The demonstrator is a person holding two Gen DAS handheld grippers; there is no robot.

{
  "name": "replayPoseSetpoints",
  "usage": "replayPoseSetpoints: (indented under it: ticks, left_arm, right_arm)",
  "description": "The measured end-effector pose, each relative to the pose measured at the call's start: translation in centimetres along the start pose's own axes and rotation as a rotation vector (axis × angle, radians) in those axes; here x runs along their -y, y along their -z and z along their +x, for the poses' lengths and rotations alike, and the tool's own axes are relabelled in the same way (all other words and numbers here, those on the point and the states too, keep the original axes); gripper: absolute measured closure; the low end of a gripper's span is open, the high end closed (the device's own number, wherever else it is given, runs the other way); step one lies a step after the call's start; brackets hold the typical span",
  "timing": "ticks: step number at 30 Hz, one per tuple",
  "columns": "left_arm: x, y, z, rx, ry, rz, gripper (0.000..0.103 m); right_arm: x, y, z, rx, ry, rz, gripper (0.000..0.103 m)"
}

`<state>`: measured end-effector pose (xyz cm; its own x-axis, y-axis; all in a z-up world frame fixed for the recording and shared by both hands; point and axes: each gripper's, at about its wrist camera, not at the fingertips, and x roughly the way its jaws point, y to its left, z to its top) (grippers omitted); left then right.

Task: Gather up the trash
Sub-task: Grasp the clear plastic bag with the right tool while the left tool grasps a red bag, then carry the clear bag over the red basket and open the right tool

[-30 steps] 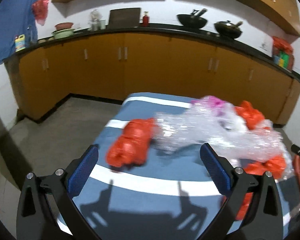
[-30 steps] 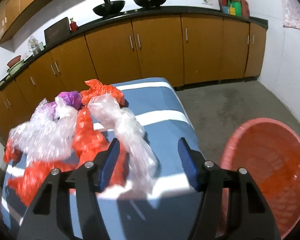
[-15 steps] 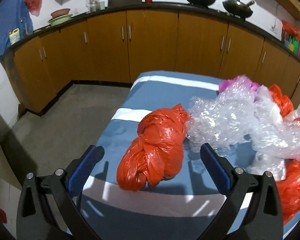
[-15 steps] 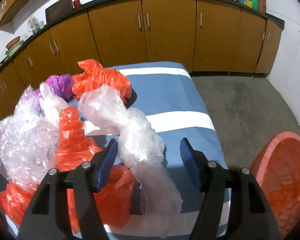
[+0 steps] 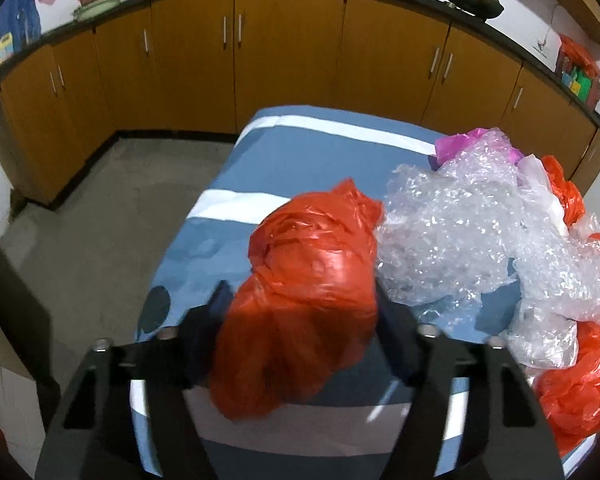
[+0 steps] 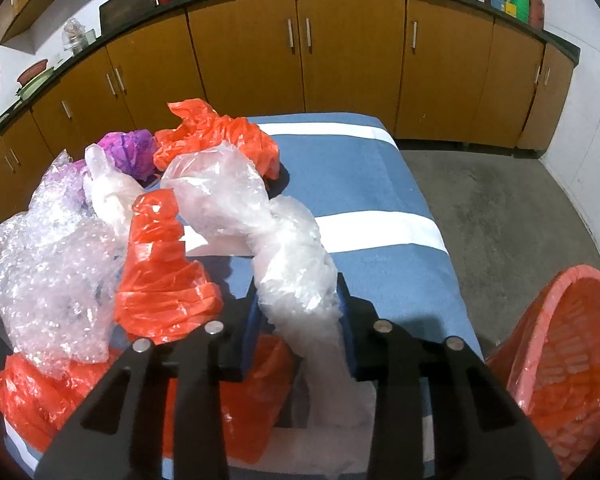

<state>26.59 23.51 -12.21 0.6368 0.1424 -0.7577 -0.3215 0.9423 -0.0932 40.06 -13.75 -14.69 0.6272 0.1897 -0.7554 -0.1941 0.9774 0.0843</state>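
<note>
A crumpled red plastic bag (image 5: pixel 312 264) lies at the near left of the blue striped table (image 5: pixel 308 148). My left gripper (image 5: pixel 300 308) straddles it, its jaws closing, and both pads press into the bag's sides. In the right wrist view a twisted clear plastic bag (image 6: pixel 292 264) runs from the pile toward me. My right gripper (image 6: pixel 299 312) has its jaws closing on the bag's lower part, the blue pads squeezing it. The bottoms of both bags are hidden behind the fingers.
Bubble wrap (image 5: pixel 460 232), a purple bag (image 6: pixel 130 152) and more red bags (image 6: pixel 220 136) are heaped on the table. A red mesh basket (image 6: pixel 564 344) stands on the floor off the table's right side. Brown cabinets (image 5: pixel 284 52) line the far wall beyond grey floor (image 6: pixel 500 208).
Both grippers came down and forward over the pile. The left jaws narrowed from wide apart onto the red bag; the right jaws narrowed onto the clear bag.
</note>
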Motion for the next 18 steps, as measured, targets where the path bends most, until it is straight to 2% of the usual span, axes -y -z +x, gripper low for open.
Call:
replayPoseSetpoints:
  ticks: [5,13,18]
  left_arm:
    - [-0.4,0.3,-0.7,0.015,0.022,-0.011,0.055]
    - [-0.8,2.3,-4.0,0.062,0.029,-0.001,0.057]
    - [-1.2,3.8,-6.9,0.097,0.057,-0.017,0.057]
  right_arm:
    - [0.5,0.4,-1.1,0.010,0.004,0.019,0.071]
    - [1.9,1.6,-3.8,0.036,0.010,0.051,0.071]
    - [3.2,2.7,-6.0,0.041,-0.020,0.114,0.071]
